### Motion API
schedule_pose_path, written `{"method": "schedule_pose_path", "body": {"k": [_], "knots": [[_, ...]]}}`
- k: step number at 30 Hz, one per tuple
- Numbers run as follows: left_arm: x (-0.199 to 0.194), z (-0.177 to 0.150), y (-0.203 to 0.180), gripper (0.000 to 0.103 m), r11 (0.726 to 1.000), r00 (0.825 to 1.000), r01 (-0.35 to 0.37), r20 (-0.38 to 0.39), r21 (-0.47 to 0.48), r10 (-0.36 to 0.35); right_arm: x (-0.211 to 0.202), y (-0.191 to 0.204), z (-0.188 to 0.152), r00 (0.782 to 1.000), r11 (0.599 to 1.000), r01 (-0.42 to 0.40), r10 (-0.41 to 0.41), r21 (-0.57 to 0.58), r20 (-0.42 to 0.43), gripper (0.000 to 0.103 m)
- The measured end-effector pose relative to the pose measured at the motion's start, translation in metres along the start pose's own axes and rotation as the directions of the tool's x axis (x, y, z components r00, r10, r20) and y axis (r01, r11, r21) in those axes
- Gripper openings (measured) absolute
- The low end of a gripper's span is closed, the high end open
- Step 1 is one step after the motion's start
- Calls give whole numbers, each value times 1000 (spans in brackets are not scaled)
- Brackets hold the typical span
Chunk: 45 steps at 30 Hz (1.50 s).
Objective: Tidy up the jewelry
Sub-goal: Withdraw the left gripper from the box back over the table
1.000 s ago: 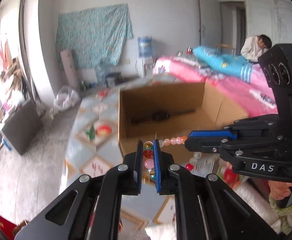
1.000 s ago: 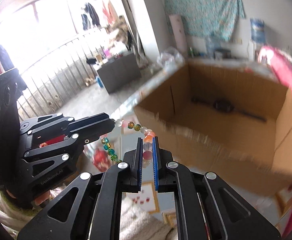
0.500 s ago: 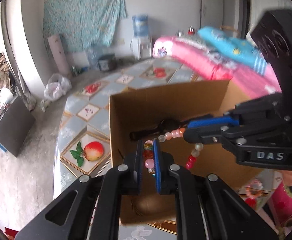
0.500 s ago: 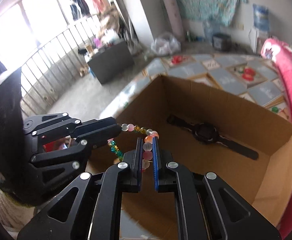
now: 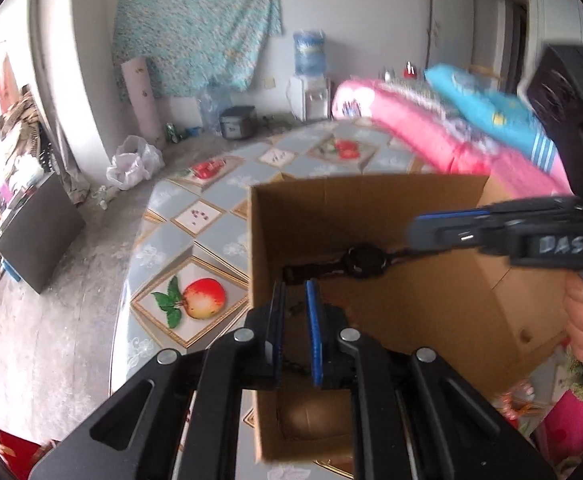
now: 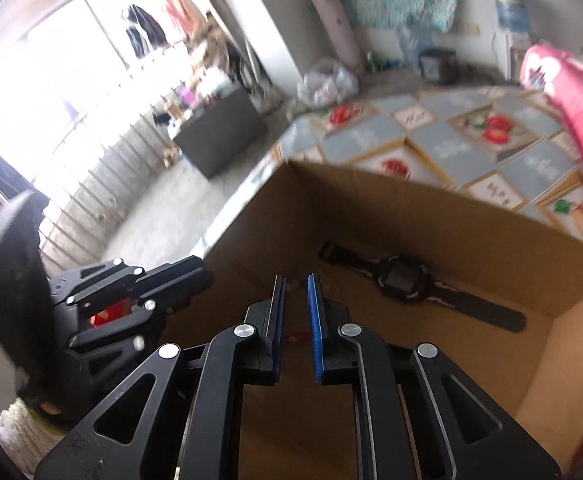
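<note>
An open cardboard box (image 5: 371, 200) stands on the tiled table; it also shows in the right wrist view (image 6: 411, 216). A black wristwatch (image 6: 403, 280) lies on its floor, also seen in the left wrist view (image 5: 361, 260). My left gripper (image 5: 294, 292) hangs over the box's near left wall, jaws slightly apart and empty. My right gripper (image 6: 296, 286) hangs over the box's inside, jaws slightly apart and empty; it shows in the left wrist view (image 5: 431, 232) at the right. A red trace of the bead bracelet (image 6: 297, 335) shows low between my right fingers.
The table top (image 5: 195, 240) has grey tiles and fruit pictures, among them an apple (image 5: 203, 298). Pink and blue bedding (image 5: 451, 136) lies behind the box. More beads (image 5: 519, 400) lie at the lower right by the box.
Both grippers held the bead bracelet stretched between them over the box. Both have opened and the bracelet has dropped out of the jaws. The cameras tilted further down into the box.
</note>
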<state>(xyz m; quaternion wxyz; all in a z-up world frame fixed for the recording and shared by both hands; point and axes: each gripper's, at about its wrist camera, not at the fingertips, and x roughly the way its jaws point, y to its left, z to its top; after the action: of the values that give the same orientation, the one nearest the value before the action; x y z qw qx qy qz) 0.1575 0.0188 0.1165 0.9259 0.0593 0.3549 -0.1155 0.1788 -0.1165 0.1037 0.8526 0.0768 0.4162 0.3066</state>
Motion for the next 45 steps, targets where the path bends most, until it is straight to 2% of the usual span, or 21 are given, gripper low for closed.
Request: {"method": "schedule_pose_path", "body": {"k": [4, 6, 12, 15, 19, 26, 34, 45], "knots": [[-52, -23, 3, 10, 997, 989, 68, 135, -42, -62, -62, 16, -22, 991, 997, -40, 48, -61, 128, 16], [-71, -38, 2, 11, 994, 981, 102, 169, -44, -93, -85, 26, -40, 984, 992, -62, 79, -109, 159, 16], [-92, -88, -1, 15, 990, 979, 137, 159, -37, -130, -105, 43, -87, 982, 980, -66, 96, -186, 160, 16], [-82, -110, -7, 15, 989, 985, 140, 114, -49, -133, -100, 42, -110, 986, 984, -52, 78, -171, 149, 16], [-59, -137, -18, 15, 991, 991, 130, 44, -41, -128, -76, 35, -140, 996, 994, -24, 33, -103, 82, 20], [-27, -159, -24, 15, 993, 993, 115, -19, -34, -116, -24, 35, -185, 996, 996, 72, -74, -60, -41, 20], [-5, -161, -25, 21, 995, 994, 94, -49, -33, -96, -9, 22, -197, 995, 998, 56, -52, 42, -82, 21], [22, -157, -30, 21, 999, 997, 28, -71, 37, -26, -18, 19, -205, 995, 998, 56, -55, 20, -79, 21]]}}
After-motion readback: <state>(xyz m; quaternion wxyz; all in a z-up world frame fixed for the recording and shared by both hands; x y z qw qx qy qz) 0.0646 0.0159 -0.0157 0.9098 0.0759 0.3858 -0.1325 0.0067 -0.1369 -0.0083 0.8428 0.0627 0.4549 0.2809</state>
